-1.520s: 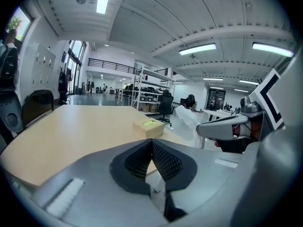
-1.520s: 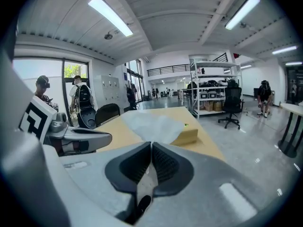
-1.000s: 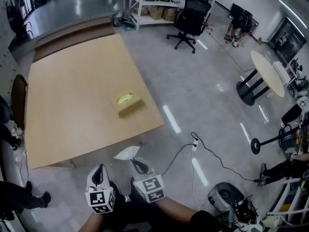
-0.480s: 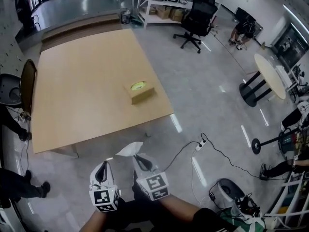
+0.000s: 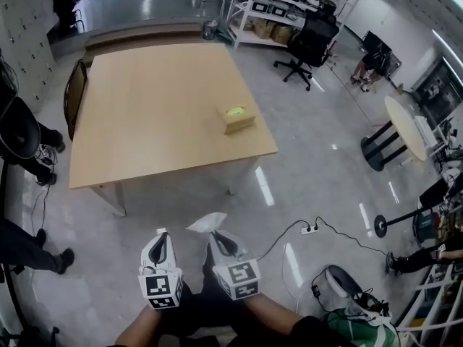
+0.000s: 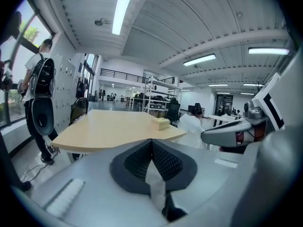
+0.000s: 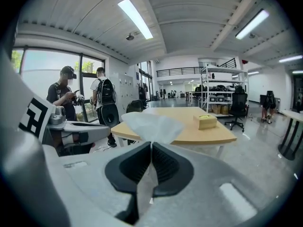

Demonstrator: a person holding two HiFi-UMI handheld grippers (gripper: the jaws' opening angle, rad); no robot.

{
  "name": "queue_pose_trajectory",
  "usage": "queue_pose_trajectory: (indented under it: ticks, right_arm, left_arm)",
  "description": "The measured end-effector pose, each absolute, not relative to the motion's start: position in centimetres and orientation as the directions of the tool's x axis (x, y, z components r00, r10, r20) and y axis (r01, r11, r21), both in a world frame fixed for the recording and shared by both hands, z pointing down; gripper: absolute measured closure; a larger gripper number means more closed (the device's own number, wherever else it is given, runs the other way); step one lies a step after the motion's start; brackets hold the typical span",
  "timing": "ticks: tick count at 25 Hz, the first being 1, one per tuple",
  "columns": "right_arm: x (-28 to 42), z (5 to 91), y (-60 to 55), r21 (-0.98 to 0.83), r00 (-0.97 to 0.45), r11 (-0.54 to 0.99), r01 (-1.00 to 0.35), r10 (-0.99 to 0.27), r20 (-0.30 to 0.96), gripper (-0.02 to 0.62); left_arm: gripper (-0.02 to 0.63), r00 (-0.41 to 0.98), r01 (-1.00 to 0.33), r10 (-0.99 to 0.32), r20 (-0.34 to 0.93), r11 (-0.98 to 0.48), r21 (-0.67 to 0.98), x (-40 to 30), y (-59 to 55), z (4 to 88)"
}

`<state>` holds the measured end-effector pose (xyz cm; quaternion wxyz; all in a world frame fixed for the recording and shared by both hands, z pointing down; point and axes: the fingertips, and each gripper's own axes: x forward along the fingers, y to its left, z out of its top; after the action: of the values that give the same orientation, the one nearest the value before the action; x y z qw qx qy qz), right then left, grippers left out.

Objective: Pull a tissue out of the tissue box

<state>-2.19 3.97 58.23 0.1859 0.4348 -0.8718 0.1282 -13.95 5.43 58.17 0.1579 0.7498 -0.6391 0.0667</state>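
The tan tissue box [image 5: 236,118] with a yellow-green top opening stands near the right front edge of the wooden table [image 5: 159,107], far from both grippers. It also shows in the left gripper view as the box [image 6: 162,122] and in the right gripper view as the box [image 7: 204,121]. My right gripper [image 5: 215,237] is shut on a white tissue [image 5: 206,223], which fans out above the jaws [image 7: 151,144] as the tissue [image 7: 152,126]. My left gripper [image 5: 160,237] hangs beside it over the floor, jaws together [image 6: 151,142], nothing held.
A dark chair [image 5: 72,96] stands at the table's left end. People stand at the far left [image 5: 22,132]. A black office chair [image 5: 312,42] and shelves are beyond the table. A round table [image 5: 405,125] is at right. A power strip with cable [image 5: 311,230] lies on the floor.
Both grippers, the right one still holding the tissue, have drawn back from the table. The table and box now lie farther off and higher in the head view.
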Motion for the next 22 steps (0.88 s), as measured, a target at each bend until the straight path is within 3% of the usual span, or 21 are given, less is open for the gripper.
queue_pose_trajectory:
  ticks: [22]
  right_arm:
    - [0.2,58.0,12.9,-0.038,-0.475,0.523,-0.851,-0.739,0.478,0.594]
  left_arm:
    - [0.588,0.279,-0.958,-0.923,0.267,-0.245,0.151,-11.2,11.0,56.5]
